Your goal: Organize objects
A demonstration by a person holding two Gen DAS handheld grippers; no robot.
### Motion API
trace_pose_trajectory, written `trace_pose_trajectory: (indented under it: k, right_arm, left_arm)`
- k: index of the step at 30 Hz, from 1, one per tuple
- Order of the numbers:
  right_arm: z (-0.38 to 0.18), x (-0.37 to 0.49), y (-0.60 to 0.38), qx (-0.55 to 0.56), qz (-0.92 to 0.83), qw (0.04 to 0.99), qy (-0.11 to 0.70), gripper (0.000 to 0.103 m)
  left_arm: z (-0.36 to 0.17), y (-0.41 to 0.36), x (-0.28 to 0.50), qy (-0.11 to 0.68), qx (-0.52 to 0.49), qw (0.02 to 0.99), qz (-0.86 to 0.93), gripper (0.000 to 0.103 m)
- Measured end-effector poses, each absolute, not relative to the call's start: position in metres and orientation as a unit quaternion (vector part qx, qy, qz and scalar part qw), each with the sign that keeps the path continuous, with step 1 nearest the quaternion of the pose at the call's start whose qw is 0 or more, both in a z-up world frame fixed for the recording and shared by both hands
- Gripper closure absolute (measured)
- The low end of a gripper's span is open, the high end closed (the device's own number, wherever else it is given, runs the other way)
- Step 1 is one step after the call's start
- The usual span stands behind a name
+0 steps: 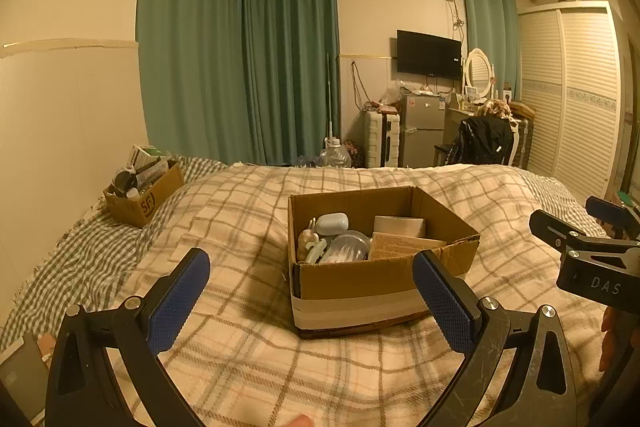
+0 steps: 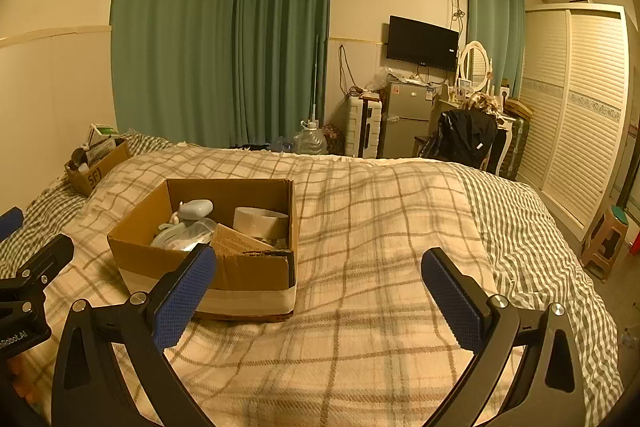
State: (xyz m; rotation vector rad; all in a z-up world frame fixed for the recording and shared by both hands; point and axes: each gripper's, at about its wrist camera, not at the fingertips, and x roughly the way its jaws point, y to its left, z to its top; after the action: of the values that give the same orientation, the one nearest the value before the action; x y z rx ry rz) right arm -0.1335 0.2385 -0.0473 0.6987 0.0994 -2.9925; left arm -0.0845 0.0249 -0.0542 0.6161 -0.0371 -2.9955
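Note:
An open cardboard box (image 1: 360, 279) with a white taped base sits on the plaid blanket (image 1: 240, 347). It holds a pale blue capsule-shaped item (image 1: 332, 223), a clear plastic lid (image 1: 346, 247), a small figurine, a grey box and a tan card box (image 1: 400, 245). The box also shows in the right wrist view (image 2: 240, 267). My left gripper (image 1: 312, 275) is open and empty, just in front of the box. My right gripper (image 2: 320, 275) is open and empty over the blanket, right of the box. The right gripper shows at the left wrist view's right edge (image 1: 592, 251).
A second cardboard box (image 1: 142, 195) full of several items sits at the bed's far left by the wall. Beyond the bed stand a water jug (image 2: 310, 141), a small fridge (image 2: 406, 119), a chair with a black jacket (image 2: 466, 139) and a louvred wardrobe (image 2: 580, 115).

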Motion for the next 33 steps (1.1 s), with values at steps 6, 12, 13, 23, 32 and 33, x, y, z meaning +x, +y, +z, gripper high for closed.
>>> trace_pose_trajectory:
  k: [6, 12, 13, 23, 32, 33]
  right_arm:
    - [-0.0477, -0.1332, 0.2386, 0.227, -0.973, 0.034, 0.032, 0.0]
    - [-0.048, -0.1335, 0.2396, 0.228, -0.973, 0.035, 0.027, 0.0]
    - [-0.0483, -0.1337, 0.2401, 0.229, -0.972, 0.035, 0.025, 0.0]
    - [-0.0474, -0.1322, 0.2401, 0.227, -0.973, 0.038, 0.019, 0.0]
    - [-0.0483, -0.1317, 0.2377, 0.227, -0.973, 0.039, 0.024, 0.0]
    - [-0.0484, -0.1319, 0.2374, 0.227, -0.973, 0.04, 0.024, 0.0]
  left_arm:
    - [-0.0537, 0.0255, -0.0833, -0.011, 0.201, 0.046, -0.978, 0.0]
    - [-0.0528, 0.024, -0.0818, -0.004, 0.199, 0.047, -0.979, 0.0]
    - [-0.0529, 0.0243, -0.0822, -0.005, 0.199, 0.048, -0.979, 0.0]
    - [-0.0519, 0.0283, -0.0797, -0.021, 0.19, 0.055, -0.98, 0.0]
    - [-0.0523, 0.0289, -0.0799, -0.02, 0.191, 0.055, -0.98, 0.0]
    - [-0.0523, 0.029, -0.0798, -0.021, 0.191, 0.055, -0.98, 0.0]
